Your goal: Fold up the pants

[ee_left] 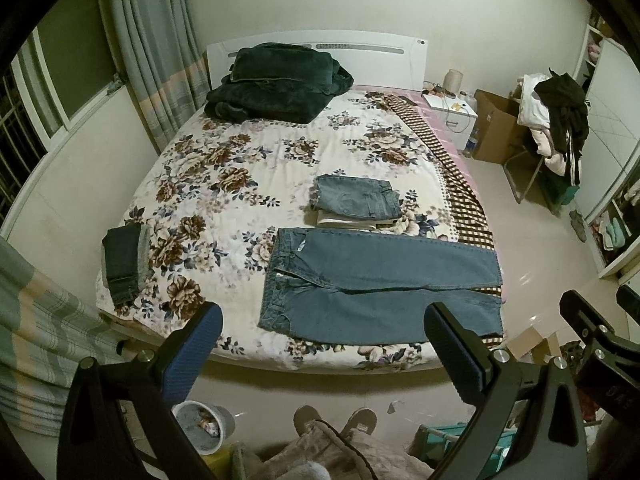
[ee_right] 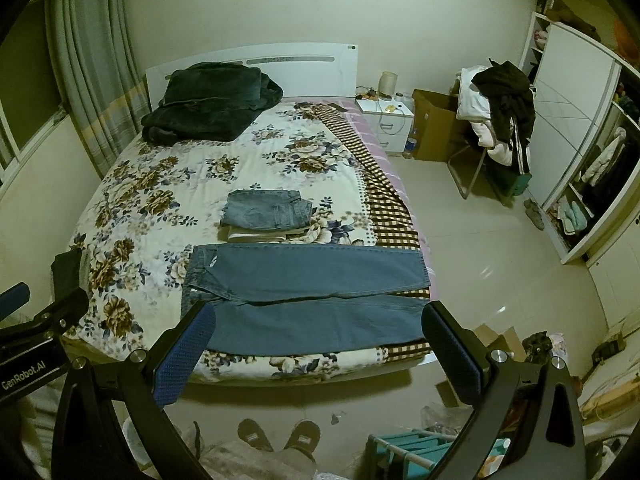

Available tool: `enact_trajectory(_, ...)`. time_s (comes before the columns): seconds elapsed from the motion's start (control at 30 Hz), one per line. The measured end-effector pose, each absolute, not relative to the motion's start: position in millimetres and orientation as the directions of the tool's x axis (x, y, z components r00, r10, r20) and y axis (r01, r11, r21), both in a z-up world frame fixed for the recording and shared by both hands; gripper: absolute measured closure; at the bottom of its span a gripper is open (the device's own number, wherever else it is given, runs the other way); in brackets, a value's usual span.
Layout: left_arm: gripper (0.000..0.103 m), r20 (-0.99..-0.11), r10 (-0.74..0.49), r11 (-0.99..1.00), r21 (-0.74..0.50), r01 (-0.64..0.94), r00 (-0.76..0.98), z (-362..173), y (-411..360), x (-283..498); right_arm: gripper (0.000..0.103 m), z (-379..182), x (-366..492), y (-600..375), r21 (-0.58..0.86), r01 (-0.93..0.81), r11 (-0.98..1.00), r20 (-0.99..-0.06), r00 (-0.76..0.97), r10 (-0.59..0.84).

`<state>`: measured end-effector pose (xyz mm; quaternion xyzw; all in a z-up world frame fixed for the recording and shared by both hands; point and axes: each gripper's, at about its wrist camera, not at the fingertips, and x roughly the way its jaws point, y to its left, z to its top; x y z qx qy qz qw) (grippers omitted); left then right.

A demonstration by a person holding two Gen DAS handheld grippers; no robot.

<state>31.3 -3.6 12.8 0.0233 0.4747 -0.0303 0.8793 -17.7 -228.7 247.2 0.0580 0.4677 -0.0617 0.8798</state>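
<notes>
A pair of blue jeans (ee_left: 376, 284) lies flat across the near part of the floral bed (ee_left: 224, 184), waistband to the left and both legs stretching right. It also shows in the right wrist view (ee_right: 312, 300). My left gripper (ee_left: 324, 344) is open and empty, held above the bed's near edge, short of the jeans. My right gripper (ee_right: 320, 348) is open and empty at the same edge. A stack of folded pants (ee_left: 356, 200) lies just beyond the jeans.
A dark folded garment (ee_left: 124, 264) lies at the bed's left edge. A dark green blanket (ee_left: 276, 84) sits by the headboard. A chair piled with clothes (ee_left: 556, 120), a cardboard box (ee_left: 496, 128) and a nightstand (ee_left: 452, 112) stand to the right. A bin (ee_left: 204, 428) and my slippers (ee_left: 336, 420) are below.
</notes>
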Motion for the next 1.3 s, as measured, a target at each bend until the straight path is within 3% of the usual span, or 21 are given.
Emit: enact_trajectory(1.3,0.000,-0.833,-0.044,0.997,-0.003,0.075,0.552,12.4,-2.9,30.2,0.000,249.2,-14.5,-221.5,0.050,0.162,0.985,-0.833,0.551,-0.048)
